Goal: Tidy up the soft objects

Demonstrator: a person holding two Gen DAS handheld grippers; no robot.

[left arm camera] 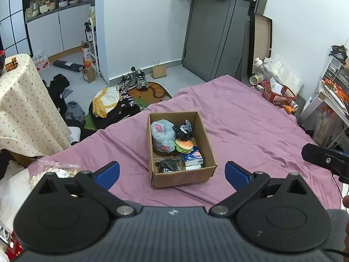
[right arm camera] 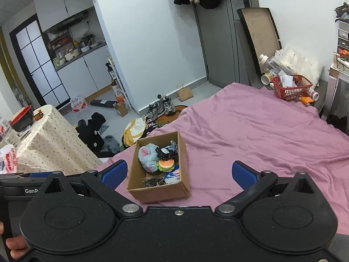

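An open cardboard box (left arm camera: 208,146) (right arm camera: 184,157) sits on the pink bedsheet (left arm camera: 250,120) (right arm camera: 261,131). Inside it lie a grey plush with pink ears (left arm camera: 161,136) (right arm camera: 147,156), a black and white plush (left arm camera: 184,131) (right arm camera: 165,151), a burger toy (left arm camera: 184,145) (right arm camera: 166,164), a blue tissue pack (left arm camera: 193,158) (right arm camera: 173,175) and a dark bundle in clear wrap (left arm camera: 168,166) (right arm camera: 153,181). My left gripper (left arm camera: 172,174) hangs open just in front of the box, holding nothing. My right gripper (right arm camera: 180,174) is open too, near the box's front right, empty.
A red basket (left arm camera: 276,92) (right arm camera: 291,87) with bottles stands at the bed's far right corner. Left of the bed are a table with a dotted cloth (left arm camera: 24,109) (right arm camera: 50,137), a clothes pile (left arm camera: 115,107) and shoes (left arm camera: 136,79) on the floor. The right gripper's body (left arm camera: 325,159) shows at the edge.
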